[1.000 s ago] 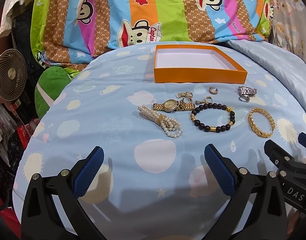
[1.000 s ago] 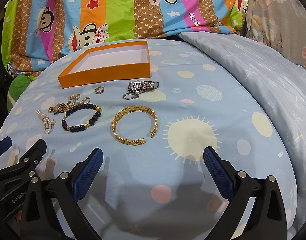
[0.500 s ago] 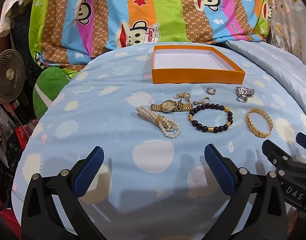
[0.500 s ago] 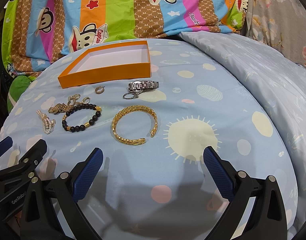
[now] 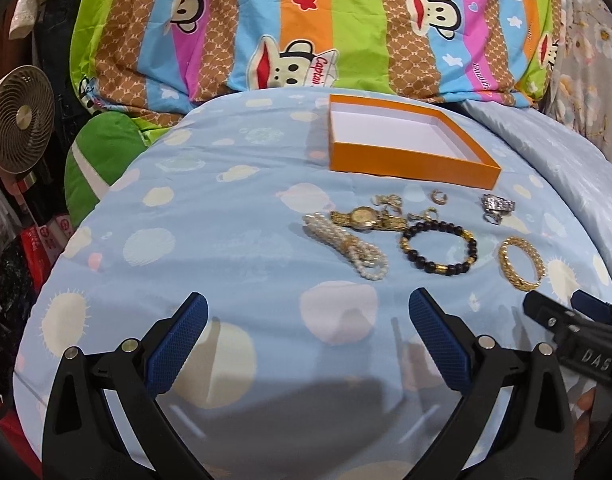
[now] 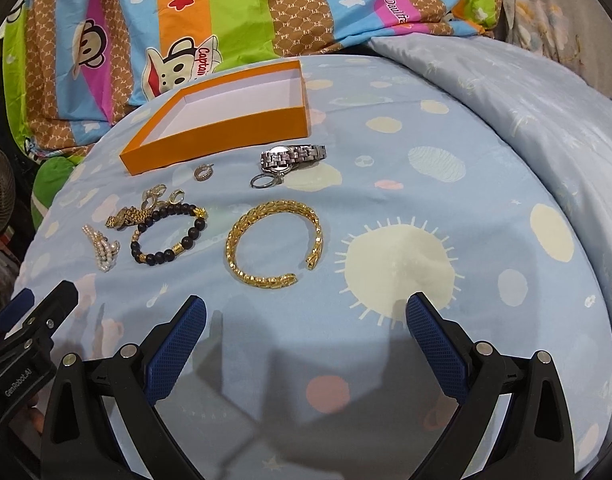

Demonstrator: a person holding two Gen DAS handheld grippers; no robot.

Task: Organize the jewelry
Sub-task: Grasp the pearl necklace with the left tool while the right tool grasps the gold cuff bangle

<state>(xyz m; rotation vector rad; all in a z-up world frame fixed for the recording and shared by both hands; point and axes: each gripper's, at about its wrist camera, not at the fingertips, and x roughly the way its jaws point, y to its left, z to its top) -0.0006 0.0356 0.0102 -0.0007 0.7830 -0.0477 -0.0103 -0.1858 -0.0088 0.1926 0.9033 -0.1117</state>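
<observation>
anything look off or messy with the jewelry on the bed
Nothing is damaged. The gold watch, pearl strand and small rings lie bunched together, touching, while the orange box holds nothing yet.

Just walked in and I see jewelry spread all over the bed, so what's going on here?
A person holding two grippers is about to sort jewelry into the orange box, which has nothing in it yet. The left gripper and right gripper both hover open above the blue bedspread, holding nothing. The gold bangle, black bead bracelet, pearl bracelet, gold watch, silver watch and some rings lie loose in front of the box.
</observation>
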